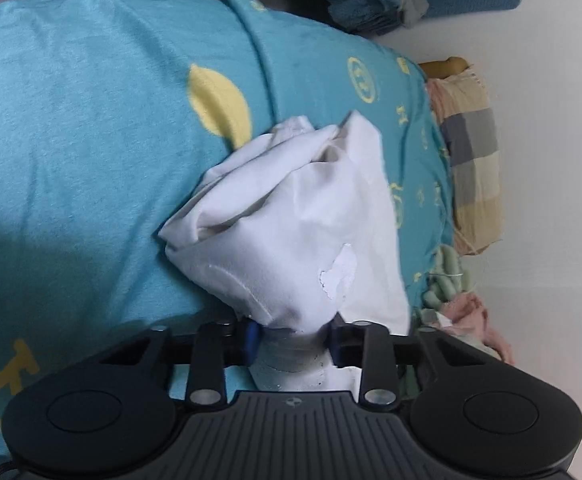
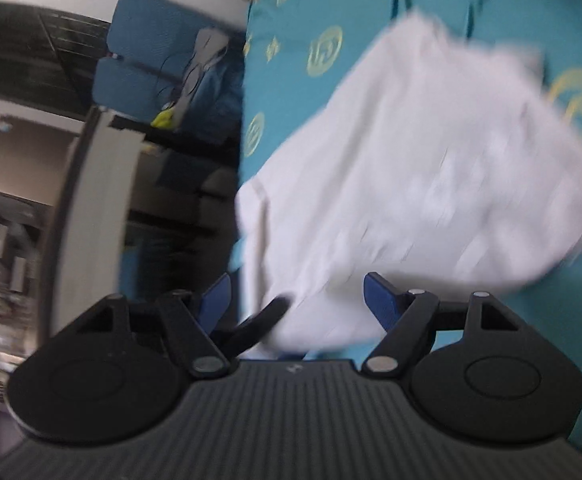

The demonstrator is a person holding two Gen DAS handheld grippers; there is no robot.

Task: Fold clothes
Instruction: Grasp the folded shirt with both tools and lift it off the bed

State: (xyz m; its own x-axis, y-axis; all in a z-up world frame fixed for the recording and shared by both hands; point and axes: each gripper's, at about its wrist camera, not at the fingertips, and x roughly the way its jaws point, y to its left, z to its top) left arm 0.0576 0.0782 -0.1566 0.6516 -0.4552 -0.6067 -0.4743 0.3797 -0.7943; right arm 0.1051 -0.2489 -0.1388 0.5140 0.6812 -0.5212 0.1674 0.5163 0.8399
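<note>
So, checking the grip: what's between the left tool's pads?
A bunched fold of the white garment, pinched in the left tool; the left wrist view shows it.

A: Where does the garment [image 1: 291, 216] lie in the left wrist view?

B: Mid-frame, bunched on the bedspread [image 1: 91, 140], its lower end between the pads of the left gripper [image 1: 294, 338] at the bottom. A checked cloth [image 1: 475, 168] lies at the right edge of the spread.

A: And the right wrist view?

B: The garment [image 2: 431, 168] fills the centre and right, on the bedspread [image 2: 291, 72]. Its lower edge hangs between the spread fingers of the right gripper [image 2: 297, 300], bottom centre. Shelving [image 2: 7, 240] stands at far left.
</note>
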